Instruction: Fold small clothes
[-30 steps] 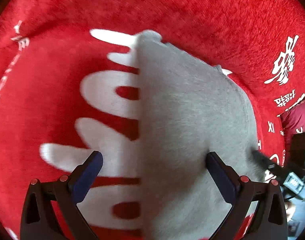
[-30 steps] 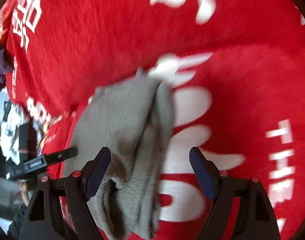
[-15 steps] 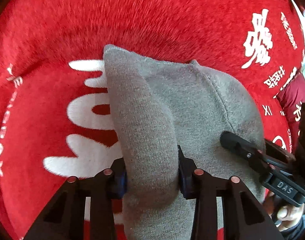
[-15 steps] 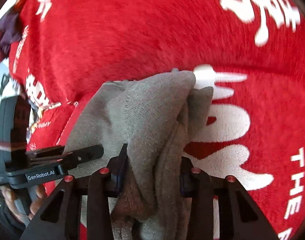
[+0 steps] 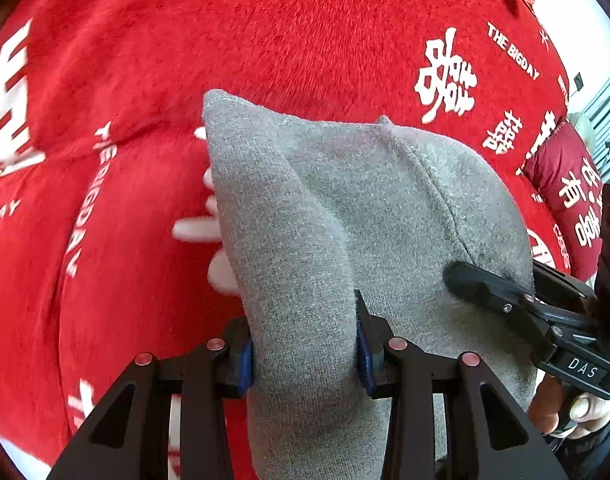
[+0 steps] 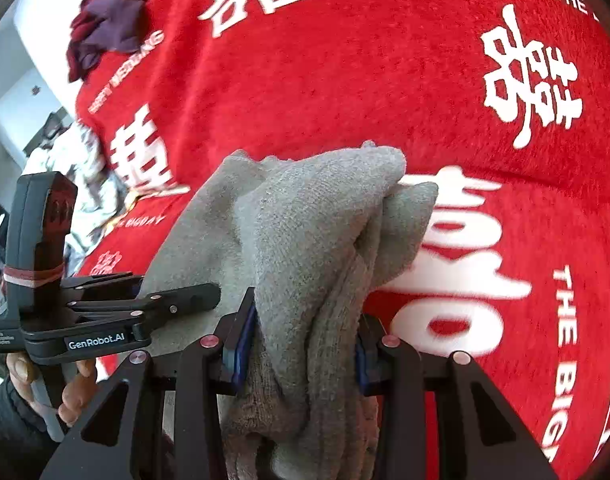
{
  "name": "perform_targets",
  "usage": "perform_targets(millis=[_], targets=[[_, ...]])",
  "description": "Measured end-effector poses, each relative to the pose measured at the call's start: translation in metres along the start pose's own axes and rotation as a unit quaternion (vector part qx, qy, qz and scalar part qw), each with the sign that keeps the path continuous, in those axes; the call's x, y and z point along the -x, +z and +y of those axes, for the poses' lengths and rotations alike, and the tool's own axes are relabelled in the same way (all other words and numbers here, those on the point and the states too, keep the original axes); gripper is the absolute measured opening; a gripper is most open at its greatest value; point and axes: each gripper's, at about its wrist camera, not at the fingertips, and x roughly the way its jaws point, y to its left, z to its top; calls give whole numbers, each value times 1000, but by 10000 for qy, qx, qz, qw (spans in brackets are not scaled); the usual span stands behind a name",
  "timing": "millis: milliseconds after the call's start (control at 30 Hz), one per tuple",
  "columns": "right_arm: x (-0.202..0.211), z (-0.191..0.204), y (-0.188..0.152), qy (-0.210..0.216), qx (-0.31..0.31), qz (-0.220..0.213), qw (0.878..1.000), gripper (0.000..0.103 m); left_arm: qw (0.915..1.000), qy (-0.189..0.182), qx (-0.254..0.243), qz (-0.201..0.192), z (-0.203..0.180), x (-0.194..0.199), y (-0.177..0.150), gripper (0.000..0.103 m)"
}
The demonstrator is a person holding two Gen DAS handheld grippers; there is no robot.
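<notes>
Grey knit garment [image 5: 385,208] is bunched between both claws, lifted partly off the red blanket [image 5: 265,32]. In my left-wrist view a thick ridge of it runs straight ahead from the pads; the rest spreads out to the right of the claw with a seam across it.

Left gripper [image 5: 303,350]: pinching that ridge, blue pads pressed into the knit on both sides. I judge I'm holding the one edge so the fold line stays put.

Right gripper [image 6: 305,344]: also clamped, on a multi-layer wad of the same garment [image 6: 313,220]. The layers stack and curl ahead of the claw, so the grip takes several thicknesses at once. Likely the edge I'm carrying over.

Each claw shows in the other's view: right one [image 5: 525,308] sits to the right of my left claw, tip against the cloth; left one [image 6: 145,304] is to the left of my right claw.

Outward: dark purple clothes [image 6: 105,28] lie far ahead-left of the right claw, well apart. A red pillow [image 5: 565,184] sits to the right of the left claw.

Risk, my read: the wad is uneven, so the fold may land skewed.
</notes>
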Motion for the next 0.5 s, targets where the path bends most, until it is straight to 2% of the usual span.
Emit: perform_targets(millis=[100, 267, 367, 500], targets=[[7, 18, -30, 35, 64, 69, 9999, 42, 9999, 125, -32, -26, 6, 13, -35, 41], [0, 34, -68, -2, 130, 173, 9998, 42, 9992, 389, -57, -16, 12, 7, -76, 41], [-6, 39, -85, 0, 140, 257, 9996, 42, 9989, 457, -83, -17, 16, 0, -93, 41], [-16, 48, -99, -222, 428, 292, 9984, 42, 9988, 493, -51, -37, 21, -10, -109, 41]])
